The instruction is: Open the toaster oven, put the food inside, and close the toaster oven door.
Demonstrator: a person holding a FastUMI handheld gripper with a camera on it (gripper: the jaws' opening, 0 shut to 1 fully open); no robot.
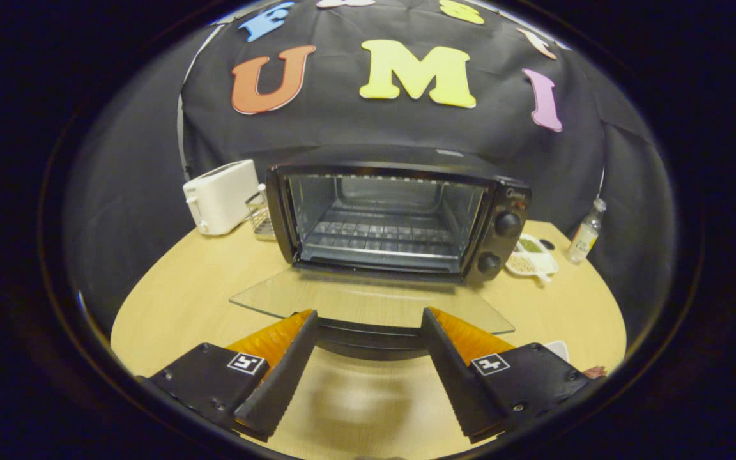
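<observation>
Straddling the lowered door's [368, 300] edge, fingers [368, 358] spread

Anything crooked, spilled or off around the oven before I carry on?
Nothing stands out. The toaster oven sits square with its glass door folded flat, rack level and bare inside. The gripper is open, jaws either side of the door handle, not touching it.

Gripper [368, 338] at lower centre of frame, level and pointing forward; both fingers [278, 377] spread wide apart, nothing held between them.
</observation>
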